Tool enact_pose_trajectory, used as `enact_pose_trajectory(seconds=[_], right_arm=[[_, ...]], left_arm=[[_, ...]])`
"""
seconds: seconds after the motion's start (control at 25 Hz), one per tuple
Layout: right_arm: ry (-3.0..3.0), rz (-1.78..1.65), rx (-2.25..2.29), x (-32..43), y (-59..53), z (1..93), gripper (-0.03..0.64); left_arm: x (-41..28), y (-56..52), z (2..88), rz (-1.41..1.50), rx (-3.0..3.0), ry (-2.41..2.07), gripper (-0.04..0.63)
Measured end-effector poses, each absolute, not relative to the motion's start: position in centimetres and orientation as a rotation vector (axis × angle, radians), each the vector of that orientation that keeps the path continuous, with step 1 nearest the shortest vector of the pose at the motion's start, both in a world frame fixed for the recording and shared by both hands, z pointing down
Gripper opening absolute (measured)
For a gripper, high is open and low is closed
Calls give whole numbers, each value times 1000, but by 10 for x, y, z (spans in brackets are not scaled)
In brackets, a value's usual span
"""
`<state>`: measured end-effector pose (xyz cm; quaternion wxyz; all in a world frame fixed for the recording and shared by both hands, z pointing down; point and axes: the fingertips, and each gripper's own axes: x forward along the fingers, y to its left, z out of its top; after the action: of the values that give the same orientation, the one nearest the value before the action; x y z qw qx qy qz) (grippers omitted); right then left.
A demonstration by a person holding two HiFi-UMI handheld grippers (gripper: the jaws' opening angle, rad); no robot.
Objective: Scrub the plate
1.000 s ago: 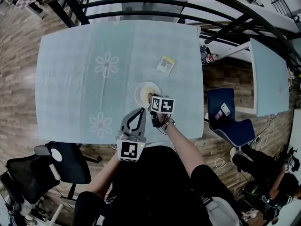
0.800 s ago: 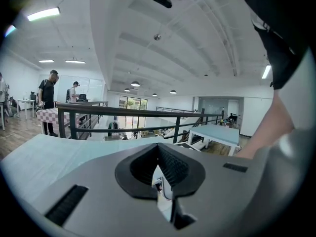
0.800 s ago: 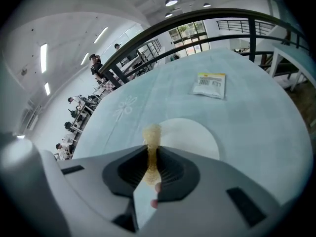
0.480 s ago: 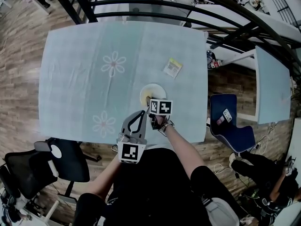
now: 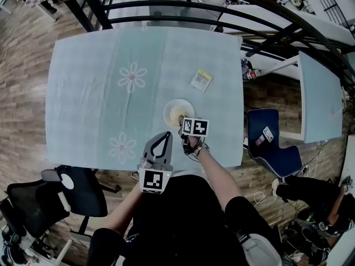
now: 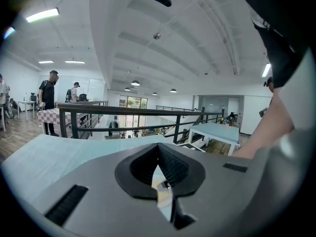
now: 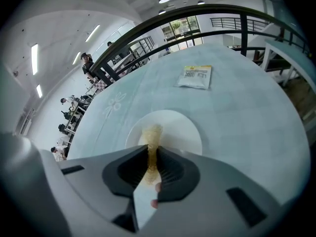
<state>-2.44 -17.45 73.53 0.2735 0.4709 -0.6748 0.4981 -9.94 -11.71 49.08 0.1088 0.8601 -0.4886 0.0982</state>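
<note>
A white plate [image 5: 176,109] sits on the light blue tablecloth, right of the table's middle and toward the near edge. My right gripper [image 5: 182,119] reaches over the plate's near rim. In the right gripper view it [image 7: 152,149] is shut on a thin yellow scrubbing sponge [image 7: 152,137], whose far end lies on the plate [image 7: 182,132]. My left gripper [image 5: 165,133] hovers at the table's near edge, left of the plate and apart from it. Its jaws [image 6: 159,148] are shut with nothing between them.
A small yellow and white packet [image 5: 202,80] lies on the cloth beyond the plate, also in the right gripper view [image 7: 195,76]. A black railing [image 5: 166,4] runs behind the table. A blue chair [image 5: 272,143] stands to the right, a black chair [image 5: 77,190] at the near left.
My right gripper, with the sponge in it, has shifted slightly left and then back right over the plate's near part. The left gripper has stayed where it was.
</note>
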Motion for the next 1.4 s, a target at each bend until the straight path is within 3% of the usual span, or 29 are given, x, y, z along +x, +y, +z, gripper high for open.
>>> enact_pose_trajectory(seconds=[0.88,1.4], right_arm=[[-1762,1324,1426,29,-168,724,52],[-1899,1406,1373,-5,-169,695,52]], left_arm=[[-86,-108,490,290,2573,-1375,11],[-82,-107,492,302,2587,-1353,11]])
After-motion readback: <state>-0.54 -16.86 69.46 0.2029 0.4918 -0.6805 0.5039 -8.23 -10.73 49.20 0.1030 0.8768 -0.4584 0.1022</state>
